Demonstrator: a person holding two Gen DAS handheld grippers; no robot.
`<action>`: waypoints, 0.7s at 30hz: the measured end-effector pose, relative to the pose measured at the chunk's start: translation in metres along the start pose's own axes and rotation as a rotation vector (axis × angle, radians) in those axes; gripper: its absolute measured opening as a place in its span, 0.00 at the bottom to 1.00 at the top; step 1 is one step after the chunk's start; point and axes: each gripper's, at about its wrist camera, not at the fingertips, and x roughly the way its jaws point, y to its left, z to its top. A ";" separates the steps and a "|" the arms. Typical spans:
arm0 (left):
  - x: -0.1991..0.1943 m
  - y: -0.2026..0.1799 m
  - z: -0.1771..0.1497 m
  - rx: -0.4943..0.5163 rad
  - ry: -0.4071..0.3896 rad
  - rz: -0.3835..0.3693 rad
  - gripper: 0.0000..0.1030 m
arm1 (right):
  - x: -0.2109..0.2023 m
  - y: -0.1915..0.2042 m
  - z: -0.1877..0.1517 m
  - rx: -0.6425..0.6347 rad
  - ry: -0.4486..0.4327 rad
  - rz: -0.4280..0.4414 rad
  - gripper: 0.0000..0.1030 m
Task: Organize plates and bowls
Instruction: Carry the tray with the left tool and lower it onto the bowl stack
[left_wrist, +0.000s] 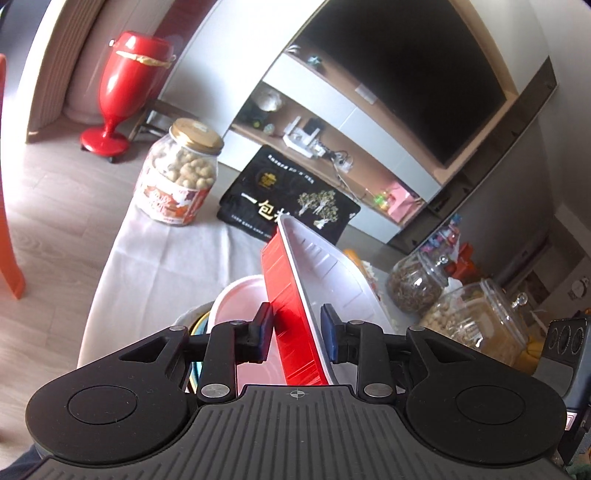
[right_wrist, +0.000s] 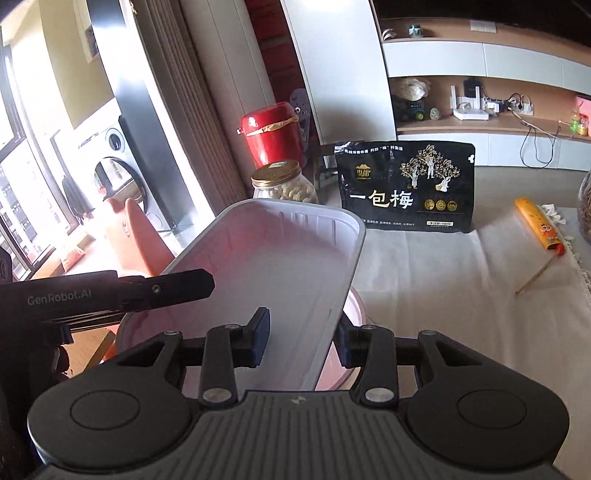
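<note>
Red-and-white plastic up close: the left tool (left_wrist: 297, 334) straddles the long wall of a rectangular tray (left_wrist: 325, 280), red outside and white inside, tilted steeply on edge. Its left pad touches the red face; a narrow gap shows at the right pad, so the hold looks loose. The right tool (right_wrist: 301, 334) pinches the opposite wall of that tray (right_wrist: 273, 258), one pad inside and one outside, and the tray hangs above the counter (right_wrist: 443, 295). The left tool's finger (right_wrist: 181, 286) reaches in at the tray's other side. Just beneath sits a round pinkish-white bowl (left_wrist: 240, 295), with darker dishes (left_wrist: 197, 321) tucked under its rim. Farther along the white-clothed counter stand a gold-lidded jar of nuts (left_wrist: 179, 173) and a black snack bag (right_wrist: 406, 188). Beyond, on the floor, a red urn-shaped container (left_wrist: 129, 85).
</note>
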 end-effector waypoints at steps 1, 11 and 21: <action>0.004 0.007 -0.001 -0.016 0.017 -0.003 0.29 | 0.004 0.002 -0.001 -0.004 0.008 -0.008 0.36; 0.022 0.017 -0.007 -0.052 0.046 -0.043 0.29 | 0.019 -0.009 -0.007 0.027 0.042 -0.060 0.36; 0.026 0.019 -0.007 -0.089 0.039 -0.057 0.29 | 0.020 -0.015 -0.009 0.033 0.052 -0.050 0.36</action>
